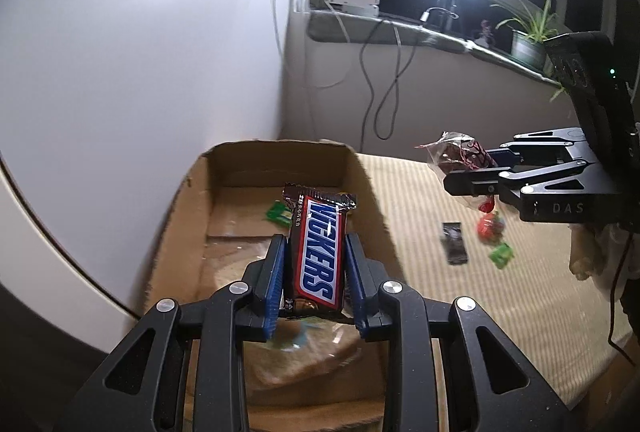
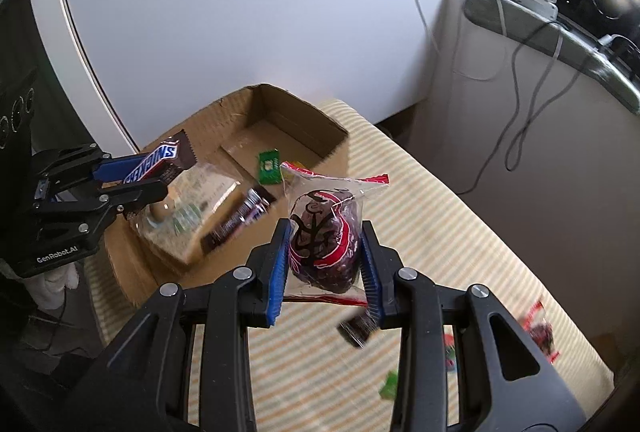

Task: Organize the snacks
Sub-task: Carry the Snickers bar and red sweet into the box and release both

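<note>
The left gripper (image 1: 314, 274) is clamped on a Snickers bar (image 1: 318, 252), held over the near part of an open cardboard box (image 1: 280, 155). The right gripper (image 2: 325, 266) grips a clear pouch (image 2: 324, 236) holding a dark snack, above the striped cloth (image 2: 440, 232) just right of the box. Under them in the box lie a clear packet (image 2: 192, 207) and a dark bar (image 2: 240, 220); farther in, a green sweet (image 2: 269, 166). Loose sweets (image 1: 490, 226) lie on the cloth at right.
</note>
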